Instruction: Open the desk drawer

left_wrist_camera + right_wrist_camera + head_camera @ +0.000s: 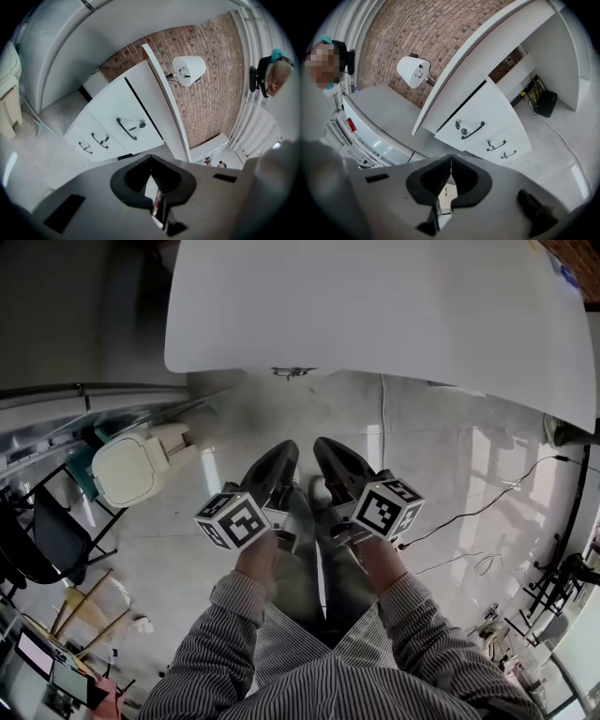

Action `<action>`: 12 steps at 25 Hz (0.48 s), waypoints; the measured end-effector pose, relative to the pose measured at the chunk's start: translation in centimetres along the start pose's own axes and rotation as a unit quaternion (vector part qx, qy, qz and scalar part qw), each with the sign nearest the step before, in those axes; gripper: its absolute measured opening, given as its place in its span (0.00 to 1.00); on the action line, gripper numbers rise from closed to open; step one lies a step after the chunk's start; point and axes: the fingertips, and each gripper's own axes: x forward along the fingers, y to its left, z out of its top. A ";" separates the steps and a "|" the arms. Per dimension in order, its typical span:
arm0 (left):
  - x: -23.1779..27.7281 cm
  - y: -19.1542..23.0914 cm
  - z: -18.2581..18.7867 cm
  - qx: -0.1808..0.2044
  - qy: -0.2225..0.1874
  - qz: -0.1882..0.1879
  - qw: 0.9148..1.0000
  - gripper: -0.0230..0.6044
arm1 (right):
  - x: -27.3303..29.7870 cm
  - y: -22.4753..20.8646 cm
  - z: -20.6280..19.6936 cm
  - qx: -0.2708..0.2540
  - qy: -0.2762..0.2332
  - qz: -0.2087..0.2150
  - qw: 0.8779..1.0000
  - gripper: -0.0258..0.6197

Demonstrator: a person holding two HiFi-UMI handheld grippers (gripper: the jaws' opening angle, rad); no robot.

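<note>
Left claw (151,158) and right claw (450,158) each closed tight, empty, seemingly short of the drawers (112,133)

We find no word, number or brand name that we can read in any of the views. The only printed signs are the black-and-white square markers on the left cube (232,519), part of the left gripper (284,452), and on the right cube (387,507), part of the right gripper (324,448). They show block patterns, not letters or digits.
</note>
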 end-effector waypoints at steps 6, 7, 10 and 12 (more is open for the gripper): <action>0.6 3.0 -0.8 -0.026 0.000 0.021 0.999 0.05 | 1.4 -1.8 -1.3 0.044 -0.009 0.004 0.999 0.07; 0.9 3.5 -0.7 -0.030 0.000 0.023 0.999 0.05 | 1.7 -2.2 -1.4 0.047 -0.009 0.003 0.999 0.07; 1.5 4.8 -0.6 -0.040 0.001 0.021 0.999 0.05 | 2.6 -2.8 -1.5 0.065 -0.017 0.011 0.998 0.07; 1.7 5.7 -0.4 -0.045 0.004 0.015 0.999 0.05 | 3.2 -2.9 -1.5 0.075 -0.022 0.019 0.997 0.07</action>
